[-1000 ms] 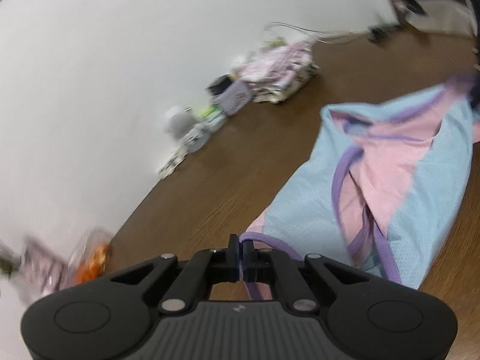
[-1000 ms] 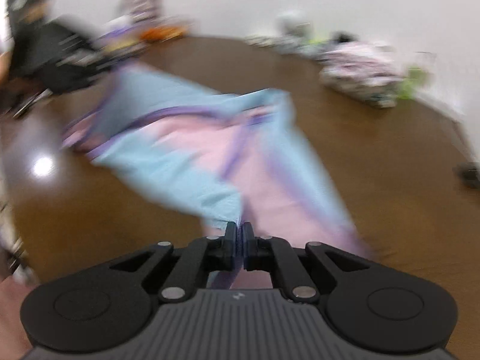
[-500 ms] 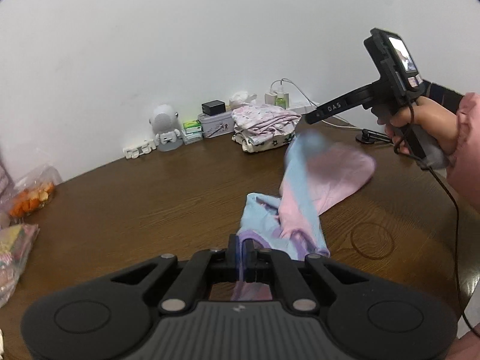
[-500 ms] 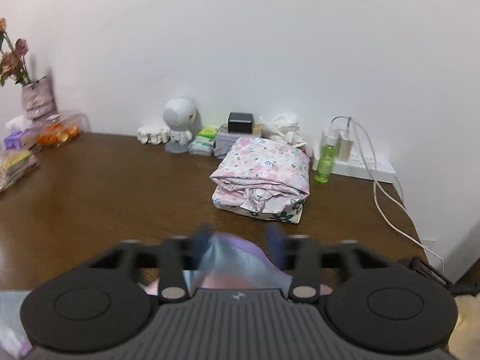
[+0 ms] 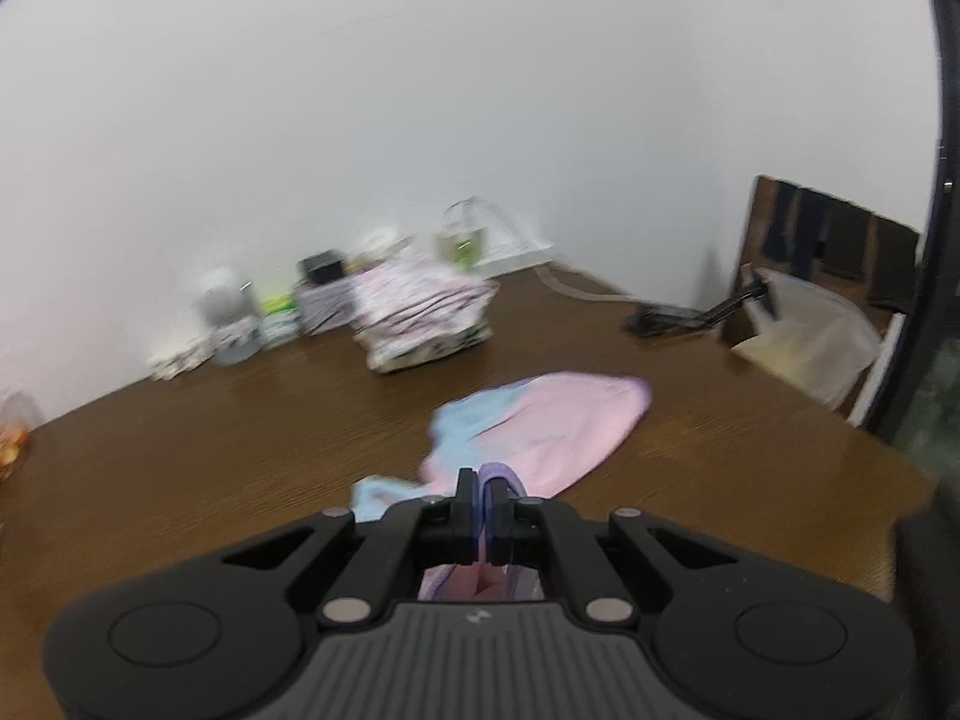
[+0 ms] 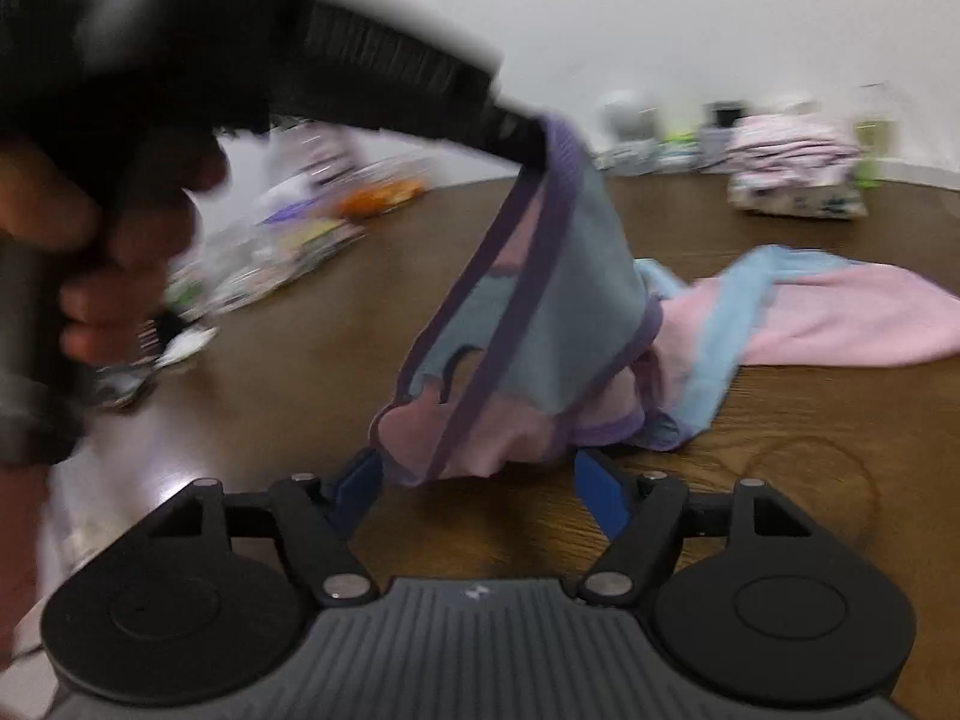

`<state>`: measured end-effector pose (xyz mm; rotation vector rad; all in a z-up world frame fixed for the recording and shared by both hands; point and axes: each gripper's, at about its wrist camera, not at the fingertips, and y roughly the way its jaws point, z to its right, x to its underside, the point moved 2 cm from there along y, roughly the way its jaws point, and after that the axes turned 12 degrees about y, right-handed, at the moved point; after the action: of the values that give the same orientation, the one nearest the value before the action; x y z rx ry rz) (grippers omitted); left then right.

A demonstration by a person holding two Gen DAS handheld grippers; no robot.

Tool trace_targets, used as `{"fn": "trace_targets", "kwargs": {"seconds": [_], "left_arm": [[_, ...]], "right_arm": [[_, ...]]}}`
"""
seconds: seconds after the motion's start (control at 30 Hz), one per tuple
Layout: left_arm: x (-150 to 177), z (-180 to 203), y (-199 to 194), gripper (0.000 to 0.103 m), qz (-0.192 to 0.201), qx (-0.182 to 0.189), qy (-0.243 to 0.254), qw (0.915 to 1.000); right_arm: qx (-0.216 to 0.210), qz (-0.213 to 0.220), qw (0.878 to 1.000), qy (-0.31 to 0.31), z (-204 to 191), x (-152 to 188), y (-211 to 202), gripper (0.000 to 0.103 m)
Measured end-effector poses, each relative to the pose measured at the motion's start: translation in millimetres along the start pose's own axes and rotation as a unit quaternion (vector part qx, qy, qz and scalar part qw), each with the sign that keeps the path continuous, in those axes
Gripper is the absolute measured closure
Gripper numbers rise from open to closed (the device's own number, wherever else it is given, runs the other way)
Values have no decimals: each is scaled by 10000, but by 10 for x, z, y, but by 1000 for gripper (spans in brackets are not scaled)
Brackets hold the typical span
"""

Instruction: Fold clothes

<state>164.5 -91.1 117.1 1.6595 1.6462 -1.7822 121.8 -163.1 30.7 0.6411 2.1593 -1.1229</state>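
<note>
Left gripper (image 5: 483,516) pinches the garment's (image 6: 540,300) purple trim; right gripper (image 6: 480,480) gapes wide: the single-point hold risks bunching.

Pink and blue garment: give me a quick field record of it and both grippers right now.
garment: pink and blue garment with purple trim, one end lifted, the rest lying on the brown table
left gripper: left gripper shut on the purple edge, holding it above the table
right gripper: right gripper open, blue pads apart, cloth hanging just ahead of them
folded pile: floral folded clothes near the wall
image quality: motion blur in both views
</note>
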Motion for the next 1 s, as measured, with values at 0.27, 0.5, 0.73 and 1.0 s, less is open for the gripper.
{"fn": "trace_targets", "kwargs": {"seconds": [0.27,0.5,0.73,1.0], "left_arm": [[-158,470,-76,102,277,84,87,9995],[-94,679,-122,102,365,331,13,9988],[332,500,-80,102,56,28,-292,9996],[1083,540,21,92,-337,153,-904,9952]], "right_arm": [[1237,1088,9829,826,440,58,-275,42],[1902,1370,9673,968,776,135,-465,80],[1939,1655,9636,805,949,184,-797,96],[1360,1628,9740,794,905,349,-1200,98]]}}
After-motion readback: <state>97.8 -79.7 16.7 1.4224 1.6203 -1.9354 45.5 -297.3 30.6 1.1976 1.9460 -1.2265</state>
